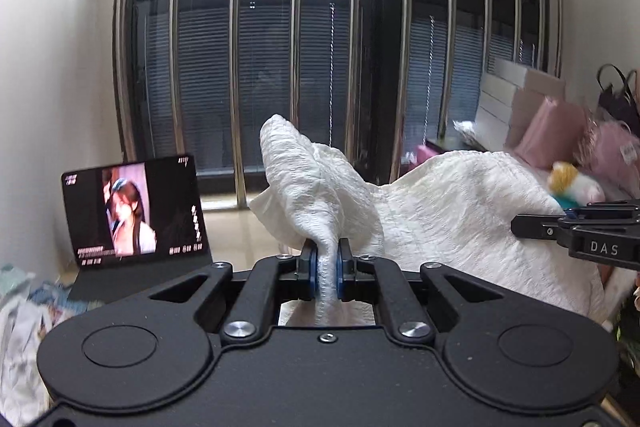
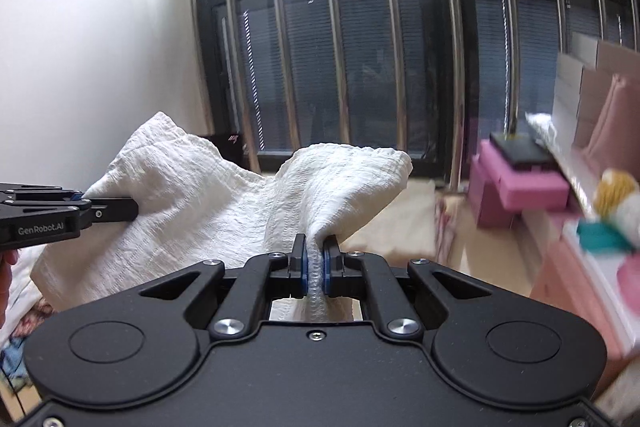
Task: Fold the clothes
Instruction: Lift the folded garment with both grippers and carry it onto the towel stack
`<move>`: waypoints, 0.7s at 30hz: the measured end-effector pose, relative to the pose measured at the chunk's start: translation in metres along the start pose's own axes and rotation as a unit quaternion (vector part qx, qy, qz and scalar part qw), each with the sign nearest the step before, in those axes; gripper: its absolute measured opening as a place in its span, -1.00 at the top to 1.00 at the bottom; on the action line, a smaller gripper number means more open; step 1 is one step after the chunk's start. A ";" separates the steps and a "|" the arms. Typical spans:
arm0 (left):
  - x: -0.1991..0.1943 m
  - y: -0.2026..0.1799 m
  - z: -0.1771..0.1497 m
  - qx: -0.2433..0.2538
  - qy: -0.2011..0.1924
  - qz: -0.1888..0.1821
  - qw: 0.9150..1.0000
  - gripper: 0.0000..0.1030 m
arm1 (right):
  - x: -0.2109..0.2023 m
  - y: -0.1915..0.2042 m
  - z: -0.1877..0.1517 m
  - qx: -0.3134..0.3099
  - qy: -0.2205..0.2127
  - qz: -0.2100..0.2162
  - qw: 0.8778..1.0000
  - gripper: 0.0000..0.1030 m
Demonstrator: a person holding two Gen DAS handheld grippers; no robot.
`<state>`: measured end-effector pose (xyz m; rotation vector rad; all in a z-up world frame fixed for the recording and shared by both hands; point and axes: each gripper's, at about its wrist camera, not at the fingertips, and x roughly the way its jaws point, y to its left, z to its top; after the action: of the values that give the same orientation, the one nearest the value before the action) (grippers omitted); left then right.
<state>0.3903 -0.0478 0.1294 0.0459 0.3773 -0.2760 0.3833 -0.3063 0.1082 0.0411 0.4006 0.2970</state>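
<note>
Left wrist view — left gripper (image 1: 327, 269) fingers, right gripper (image 2: 315, 269) fingers, each pinching white garment (image 1: 460, 211) edge

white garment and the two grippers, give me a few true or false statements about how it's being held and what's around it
1. Both grippers are shut on the white garment. True: the left gripper and the right gripper each pinch a bunched edge between their fingers.
2. The garment is smooth, glossy fabric. False: it is crinkled and textured.
3. A tablet stands lit at the left in the left wrist view. True.
4. The left gripper is open and empty. False: cloth is clamped in it.
5. A pink box sits at the right in the right wrist view. True.
6. The window has curtains drawn across it. False: only metal bars cross it.
</note>
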 end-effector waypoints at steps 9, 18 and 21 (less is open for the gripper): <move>0.097 -0.007 0.045 0.007 -0.010 -0.008 1.000 0.83 | 0.080 -0.030 0.054 -0.019 -0.004 -0.047 0.999 0.87; 0.221 -0.011 0.045 -0.002 0.019 0.001 1.000 0.83 | 0.185 -0.075 0.064 -0.004 0.015 -0.073 0.997 0.87; 0.259 -0.013 0.035 0.000 0.038 0.011 0.999 0.83 | 0.220 -0.091 0.054 0.007 0.033 -0.084 0.996 0.87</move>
<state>0.6307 -0.1306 0.0662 0.0596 0.4516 -0.2534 0.6225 -0.3278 0.0664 0.0113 0.4682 0.1304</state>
